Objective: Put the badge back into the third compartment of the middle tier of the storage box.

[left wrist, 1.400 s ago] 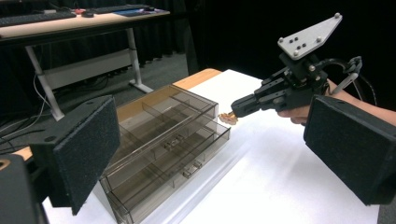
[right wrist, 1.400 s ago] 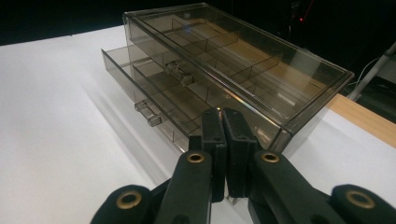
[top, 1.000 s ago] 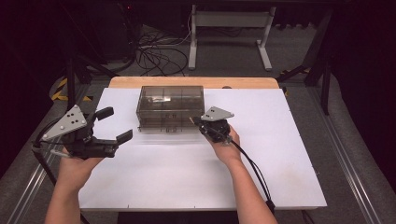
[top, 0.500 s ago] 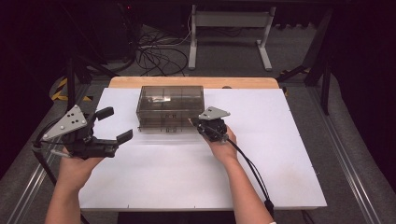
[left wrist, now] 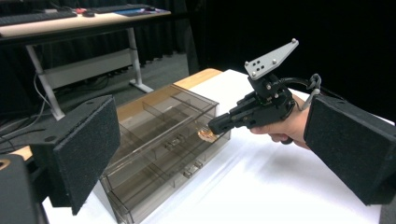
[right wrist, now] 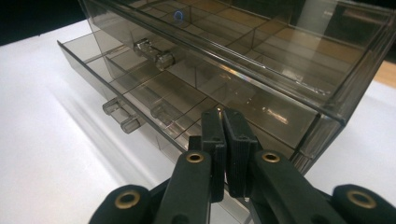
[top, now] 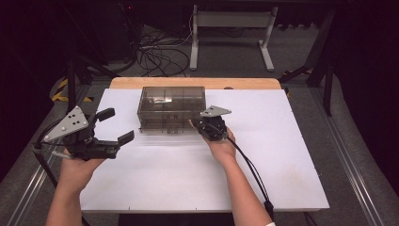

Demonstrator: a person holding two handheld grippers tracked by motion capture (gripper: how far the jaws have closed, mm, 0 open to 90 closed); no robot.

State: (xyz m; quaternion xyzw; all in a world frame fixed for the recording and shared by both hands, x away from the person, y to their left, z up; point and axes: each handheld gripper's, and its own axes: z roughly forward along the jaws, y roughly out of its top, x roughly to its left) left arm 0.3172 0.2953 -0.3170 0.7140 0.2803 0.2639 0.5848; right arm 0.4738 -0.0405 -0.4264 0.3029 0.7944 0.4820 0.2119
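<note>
The right hand point(top: 220, 145) reaches toward twelve o'clock, its right gripper point(right wrist: 223, 140) pressed together with tips against the smoky clear drawer box point(top: 171, 109) at the white table's point(top: 282, 160) far middle. At nine o'clock, the left gripper point(top: 113, 126) hovers, jaws wide apart, empty.

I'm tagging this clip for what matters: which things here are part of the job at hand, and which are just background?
In the job:
- clear drawer box, lower drawer pulled out
- right gripper, jaws shut at the box's front
- left gripper, open, off to the side

Just lying about:
- cables on the floor
- desk frame behind the table
</note>
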